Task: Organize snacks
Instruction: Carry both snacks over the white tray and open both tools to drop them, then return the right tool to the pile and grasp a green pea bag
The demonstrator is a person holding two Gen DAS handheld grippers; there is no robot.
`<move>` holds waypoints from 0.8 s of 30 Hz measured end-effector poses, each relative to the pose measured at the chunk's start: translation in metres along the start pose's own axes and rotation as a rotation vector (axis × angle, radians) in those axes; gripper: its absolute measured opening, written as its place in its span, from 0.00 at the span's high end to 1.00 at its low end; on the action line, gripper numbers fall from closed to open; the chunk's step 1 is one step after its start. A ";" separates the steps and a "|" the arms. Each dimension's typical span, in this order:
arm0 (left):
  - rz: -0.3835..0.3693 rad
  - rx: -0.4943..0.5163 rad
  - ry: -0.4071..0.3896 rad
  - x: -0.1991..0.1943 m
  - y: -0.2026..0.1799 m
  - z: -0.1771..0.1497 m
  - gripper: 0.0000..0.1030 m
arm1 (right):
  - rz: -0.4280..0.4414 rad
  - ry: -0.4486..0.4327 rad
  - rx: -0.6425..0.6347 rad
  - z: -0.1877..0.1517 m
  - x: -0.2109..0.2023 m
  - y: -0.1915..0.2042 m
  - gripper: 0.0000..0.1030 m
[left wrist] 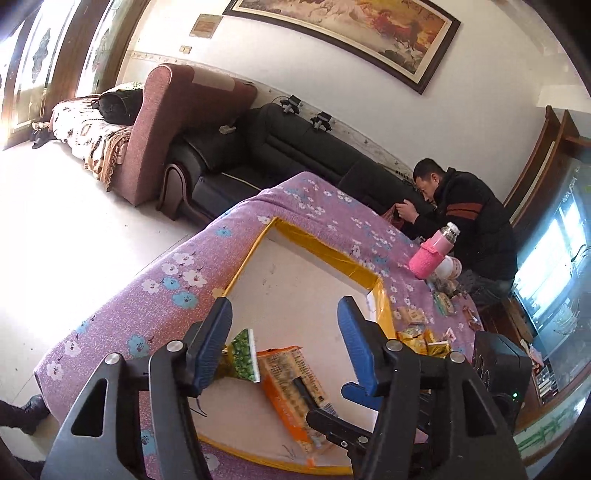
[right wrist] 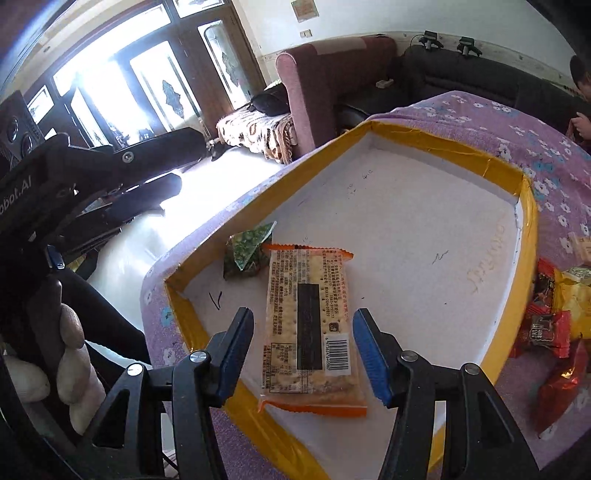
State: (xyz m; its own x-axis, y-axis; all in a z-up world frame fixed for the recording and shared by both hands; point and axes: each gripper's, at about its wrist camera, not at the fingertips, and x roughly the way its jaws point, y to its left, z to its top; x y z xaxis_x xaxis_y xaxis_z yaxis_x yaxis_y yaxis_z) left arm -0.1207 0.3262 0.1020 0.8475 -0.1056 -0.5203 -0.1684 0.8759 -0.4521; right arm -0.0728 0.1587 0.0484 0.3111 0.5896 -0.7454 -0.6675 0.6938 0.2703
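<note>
Nearest the lens, the right gripper [right wrist: 303, 354] stands with its blue-padded fingers spread wide and empty, straddling the near end of a cracker packet [right wrist: 308, 328] that lies flat in a shallow white tray [right wrist: 406, 206] edged with yellow tape. The packet is clear with orange crimped ends, a black strip down its middle and a barcode near its lower right; its small printed text is too fine to read. Touching its far left corner sits a small green pea snack pouch [right wrist: 248, 254]. The left gripper [left wrist: 284, 343] is likewise open and holds nothing, hanging above the tray. The tray rests on a table under a purple floral cloth [left wrist: 147, 295]. Just beyond the tray's right rim lie loose snacks: red wrappers [right wrist: 546, 328] and yellow packets [left wrist: 424, 339]. Farther along stands a pink flask [left wrist: 434, 254]. Beyond the table a man in a dark jacket [left wrist: 465, 221] sits by a black sofa [left wrist: 280, 147], with a framed horse painting [left wrist: 351, 33] on the wall.
</note>
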 end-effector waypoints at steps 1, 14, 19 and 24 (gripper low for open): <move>-0.002 -0.003 -0.015 -0.004 -0.005 0.000 0.37 | 0.001 -0.022 0.004 0.001 -0.010 -0.002 0.44; -0.163 0.090 0.043 0.018 -0.086 -0.034 0.31 | -0.244 -0.248 0.474 -0.067 -0.155 -0.225 0.38; -0.231 0.160 0.197 0.052 -0.126 -0.066 0.32 | -0.271 -0.190 0.560 -0.092 -0.155 -0.267 0.46; -0.240 0.287 0.237 0.049 -0.151 -0.083 0.32 | -0.152 -0.202 0.524 -0.068 -0.127 -0.244 0.44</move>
State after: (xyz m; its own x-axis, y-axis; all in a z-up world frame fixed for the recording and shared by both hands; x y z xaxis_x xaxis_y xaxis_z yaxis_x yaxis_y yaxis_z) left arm -0.0953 0.1491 0.0845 0.7007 -0.3979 -0.5922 0.1940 0.9050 -0.3785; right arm 0.0049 -0.1137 0.0353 0.5348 0.4988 -0.6820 -0.1974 0.8586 0.4731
